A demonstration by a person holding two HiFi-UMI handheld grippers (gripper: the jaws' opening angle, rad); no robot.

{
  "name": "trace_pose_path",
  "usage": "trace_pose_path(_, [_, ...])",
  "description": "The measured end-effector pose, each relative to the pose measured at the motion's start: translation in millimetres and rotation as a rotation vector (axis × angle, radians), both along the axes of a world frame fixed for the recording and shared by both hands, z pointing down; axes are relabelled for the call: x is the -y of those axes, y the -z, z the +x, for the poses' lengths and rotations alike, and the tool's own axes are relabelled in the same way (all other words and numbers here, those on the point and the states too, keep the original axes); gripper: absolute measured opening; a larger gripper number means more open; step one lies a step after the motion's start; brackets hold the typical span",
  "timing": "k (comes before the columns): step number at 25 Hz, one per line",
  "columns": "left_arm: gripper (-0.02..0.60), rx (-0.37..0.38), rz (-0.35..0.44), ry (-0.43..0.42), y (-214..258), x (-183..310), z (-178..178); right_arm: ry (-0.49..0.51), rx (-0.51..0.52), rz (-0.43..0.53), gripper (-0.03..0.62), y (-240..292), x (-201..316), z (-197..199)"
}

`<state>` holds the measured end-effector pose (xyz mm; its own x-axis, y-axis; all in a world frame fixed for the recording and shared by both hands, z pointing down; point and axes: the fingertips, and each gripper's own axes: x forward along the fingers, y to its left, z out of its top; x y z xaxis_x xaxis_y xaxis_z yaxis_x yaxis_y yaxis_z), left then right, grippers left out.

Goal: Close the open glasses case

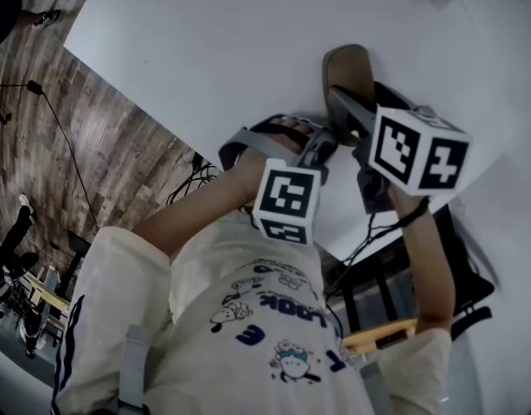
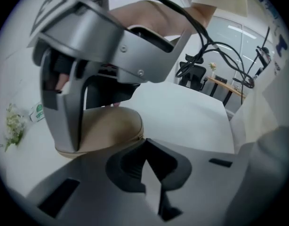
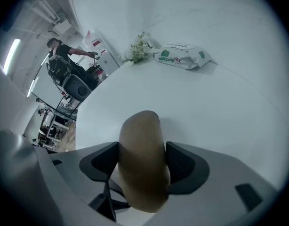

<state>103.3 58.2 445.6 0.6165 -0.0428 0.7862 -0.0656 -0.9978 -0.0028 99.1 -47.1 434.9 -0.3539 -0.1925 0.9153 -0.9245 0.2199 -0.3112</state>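
Note:
The tan glasses case (image 1: 348,72) lies on the white table (image 1: 205,50), and its lid looks down. My right gripper (image 1: 350,115) straddles the case's near end. In the right gripper view the case (image 3: 142,149) fills the gap of the right gripper (image 3: 142,168), and both pads press against its sides. My left gripper (image 1: 322,150) sits just left of it with its jaws together and nothing between them. In the left gripper view the left gripper (image 2: 147,168) points at the case (image 2: 109,126), close to the seam, and a right gripper finger (image 2: 69,112) stands on the case's far side.
A pack of wipes (image 3: 182,56) and a small flower sprig (image 3: 139,47) lie at the far side of the table. The table's edge runs close to my body, with wooden floor (image 1: 101,145) beyond. An office chair (image 2: 191,72) and a person (image 3: 60,51) are in the background.

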Motion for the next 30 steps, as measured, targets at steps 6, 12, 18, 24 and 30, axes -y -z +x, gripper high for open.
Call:
trace_pose_path(6, [0.002, -0.019, -0.107, 0.108, -3, -4, -4, -0.218, 0.024, 0.046, 0.313, 5, 6, 14])
trace_pose_path(12, [0.002, -0.036, -0.112, 0.19, 1, 34, -40, -0.647, 0.181, 0.015, 0.314, 9, 4, 52])
trace_pose_path(18, [0.002, 0.023, -0.041, 0.153, -3, 63, -60, -0.531, 0.247, -0.004, 0.319, 26, -15, 64])
trace_pose_path(24, [0.002, 0.017, -0.022, 0.128, -3, 104, -81, 0.134, -0.041, 0.254, 0.322, 54, -12, 62])
trace_pose_path(30, [0.002, 0.003, 0.001, 0.052, -3, 115, -83, 0.989, -0.291, 0.338, 0.356, 40, -17, 14])
